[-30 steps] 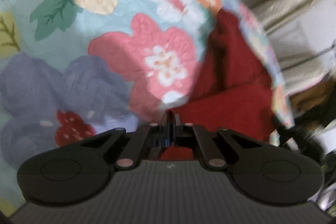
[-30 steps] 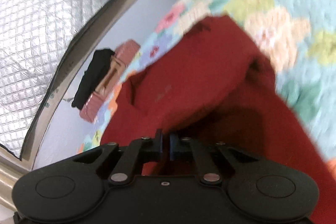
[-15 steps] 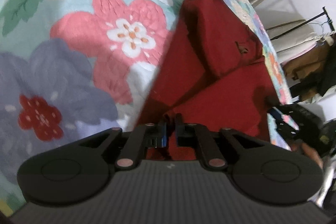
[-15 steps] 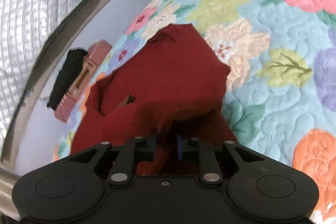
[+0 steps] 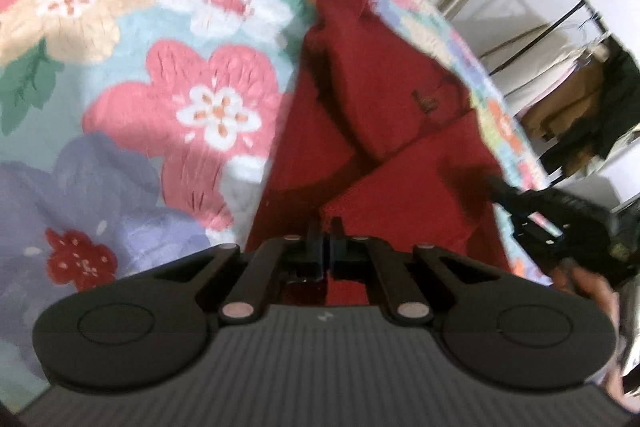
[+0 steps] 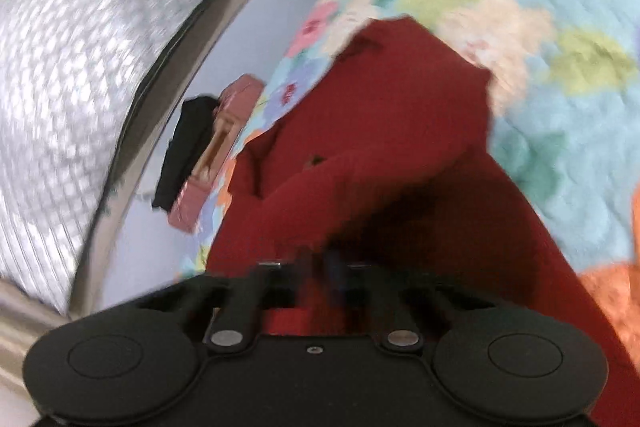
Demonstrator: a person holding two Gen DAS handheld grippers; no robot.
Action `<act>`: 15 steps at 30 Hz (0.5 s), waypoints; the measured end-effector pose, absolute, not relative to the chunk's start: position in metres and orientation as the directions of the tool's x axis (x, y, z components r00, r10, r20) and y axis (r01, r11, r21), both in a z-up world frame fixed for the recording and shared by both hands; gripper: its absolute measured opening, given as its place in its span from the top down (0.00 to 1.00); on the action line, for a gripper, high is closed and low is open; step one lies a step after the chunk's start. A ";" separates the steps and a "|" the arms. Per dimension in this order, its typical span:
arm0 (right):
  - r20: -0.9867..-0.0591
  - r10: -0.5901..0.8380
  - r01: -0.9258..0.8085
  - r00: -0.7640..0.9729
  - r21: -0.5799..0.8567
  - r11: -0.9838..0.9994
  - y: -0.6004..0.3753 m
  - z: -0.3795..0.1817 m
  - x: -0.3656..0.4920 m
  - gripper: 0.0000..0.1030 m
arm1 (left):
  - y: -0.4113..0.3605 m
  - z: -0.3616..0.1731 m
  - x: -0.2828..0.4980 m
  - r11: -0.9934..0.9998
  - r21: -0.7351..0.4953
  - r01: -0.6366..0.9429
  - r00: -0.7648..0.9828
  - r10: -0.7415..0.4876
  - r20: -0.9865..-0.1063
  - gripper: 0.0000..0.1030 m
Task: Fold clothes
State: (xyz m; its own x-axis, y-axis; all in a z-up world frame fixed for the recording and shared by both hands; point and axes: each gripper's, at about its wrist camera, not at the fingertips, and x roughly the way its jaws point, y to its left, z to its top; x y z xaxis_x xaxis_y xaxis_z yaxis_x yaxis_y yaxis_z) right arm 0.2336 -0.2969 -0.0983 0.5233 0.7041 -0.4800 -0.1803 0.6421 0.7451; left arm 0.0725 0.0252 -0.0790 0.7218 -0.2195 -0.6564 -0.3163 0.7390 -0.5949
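You have one red garment (image 5: 384,131) in front of you, lying on one floral quilt (image 5: 132,75). Two grippers are at work: your left gripper (image 5: 328,233) near the bottom of its own view, and your right gripper (image 5: 496,189) reaching in from the right edge there. In the right wrist view you get the same single garment (image 6: 400,147) and the same quilt (image 6: 560,75), plus the right gripper (image 6: 320,259) itself. Far left sits one pink box-like object (image 6: 216,151) with one dark item (image 6: 188,151) against it, though blur makes that count uncertain. One quilted silver panel (image 6: 72,59) fills the far left.
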 end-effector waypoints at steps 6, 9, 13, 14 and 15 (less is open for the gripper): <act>-0.534 0.710 -0.184 0.458 0.725 0.664 -0.290 -0.088 0.229 0.92 | 0.031 -0.089 0.068 0.772 -0.515 -0.372 0.599 -0.224 -0.769 0.98; -0.622 0.650 -0.166 0.436 0.654 0.738 -0.290 -0.095 0.225 0.92 | 0.032 -0.100 0.071 0.784 -0.480 -0.393 0.538 -0.227 -0.812 0.98; -0.688 0.605 -0.167 0.401 0.595 0.786 -0.289 -0.097 0.222 0.92 | 0.028 -0.093 0.074 0.837 -0.414 -0.358 0.521 -0.189 -0.832 0.98; -0.698 0.599 -0.166 0.393 0.586 0.793 -0.290 -0.097 0.221 0.92 | 0.027 -0.092 0.075 0.844 -0.405 -0.351 0.517 -0.186 -0.836 0.98; -0.707 0.590 -0.165 0.390 0.577 0.800 -0.291 -0.096 0.219 0.92 | 0.027 -0.092 0.074 0.848 -0.401 -0.348 0.515 -0.185 -0.837 0.98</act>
State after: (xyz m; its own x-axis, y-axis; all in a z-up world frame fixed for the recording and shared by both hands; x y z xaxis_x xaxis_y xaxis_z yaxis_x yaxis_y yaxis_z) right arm 0.2191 -0.2906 -0.0955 0.3897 0.5904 -0.7068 -0.1650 0.7998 0.5771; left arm 0.0745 0.0268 -0.0918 0.5148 -0.1849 -0.8371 -0.3477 0.8475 -0.4010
